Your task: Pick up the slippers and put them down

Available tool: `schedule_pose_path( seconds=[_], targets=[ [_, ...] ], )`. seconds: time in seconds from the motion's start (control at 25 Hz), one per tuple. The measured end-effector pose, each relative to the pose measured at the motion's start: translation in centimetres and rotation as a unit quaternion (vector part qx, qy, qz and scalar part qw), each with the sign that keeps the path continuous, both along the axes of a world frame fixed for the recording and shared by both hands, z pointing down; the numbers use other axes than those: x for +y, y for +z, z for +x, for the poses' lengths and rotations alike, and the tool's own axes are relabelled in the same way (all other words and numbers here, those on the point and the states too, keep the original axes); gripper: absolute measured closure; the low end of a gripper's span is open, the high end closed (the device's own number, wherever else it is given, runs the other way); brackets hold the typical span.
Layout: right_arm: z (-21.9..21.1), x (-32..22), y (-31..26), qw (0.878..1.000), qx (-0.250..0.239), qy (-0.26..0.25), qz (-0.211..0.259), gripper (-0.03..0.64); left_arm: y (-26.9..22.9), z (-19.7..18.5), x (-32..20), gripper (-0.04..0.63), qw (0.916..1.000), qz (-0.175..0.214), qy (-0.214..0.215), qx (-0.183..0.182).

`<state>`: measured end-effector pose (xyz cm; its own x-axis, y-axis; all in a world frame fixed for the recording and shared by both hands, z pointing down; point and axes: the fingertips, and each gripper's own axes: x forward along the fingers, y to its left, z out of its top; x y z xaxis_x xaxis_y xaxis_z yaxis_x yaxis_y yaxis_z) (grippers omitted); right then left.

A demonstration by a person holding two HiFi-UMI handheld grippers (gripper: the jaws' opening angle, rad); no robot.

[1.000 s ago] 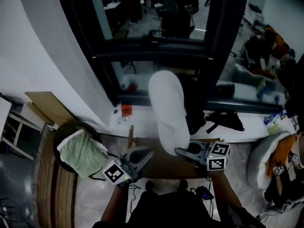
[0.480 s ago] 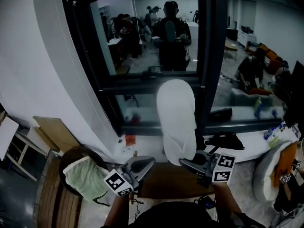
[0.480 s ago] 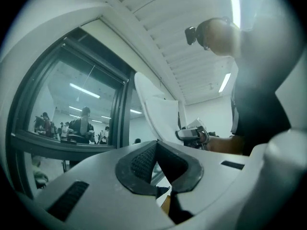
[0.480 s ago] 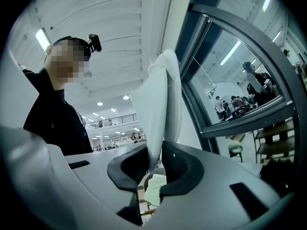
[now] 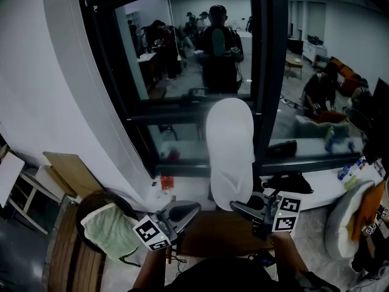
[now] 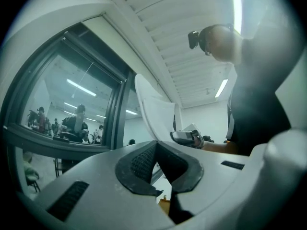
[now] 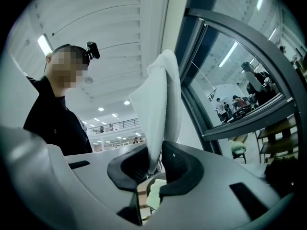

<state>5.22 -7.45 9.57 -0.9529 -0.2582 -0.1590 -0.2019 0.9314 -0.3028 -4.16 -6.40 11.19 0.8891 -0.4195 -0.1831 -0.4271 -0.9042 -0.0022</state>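
Observation:
A white slipper (image 5: 230, 154) stands upright in front of the dark-framed glass wall, its toe end pointing up. My right gripper (image 5: 239, 207) is shut on its lower edge. In the right gripper view the thin white slipper (image 7: 159, 99) rises from between the black pads (image 7: 180, 163). My left gripper (image 5: 187, 210) hovers to the left of it at about the same height, shut with nothing in it. The left gripper view shows its pads meeting at the tips (image 6: 156, 145), with the slipper (image 6: 156, 110) and my right gripper (image 6: 184, 137) beyond them.
A dark basket (image 5: 91, 202) with a green cloth (image 5: 109, 229) sits at lower left beside a wooden board (image 5: 68, 169). A brown mat (image 5: 213, 231) lies below the grippers. A black bag (image 5: 285, 180) rests on the white ledge at right. People stand behind the glass.
Both grippers have risen, the right one carrying the white slipper higher in front of the glass. The head view has tilted upward, showing more of the window.

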Motion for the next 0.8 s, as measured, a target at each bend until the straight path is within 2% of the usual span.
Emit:
schedule_pose_path(
  seconds=[0.24, 0.8],
  targets=[
    [0.2, -0.2, 0.2, 1.000, -0.005, -0.005, -0.011, 0.548, 0.0, -0.2, 0.0, 0.584, 0.9999, -0.003, -0.004, 0.013],
    [0.1, -0.2, 1.4, 0.999, 0.002, -0.008, -0.037, 0.548, 1.6, 0.0, 0.2, 0.584, 0.9994, -0.031, -0.005, 0.018]
  ],
)
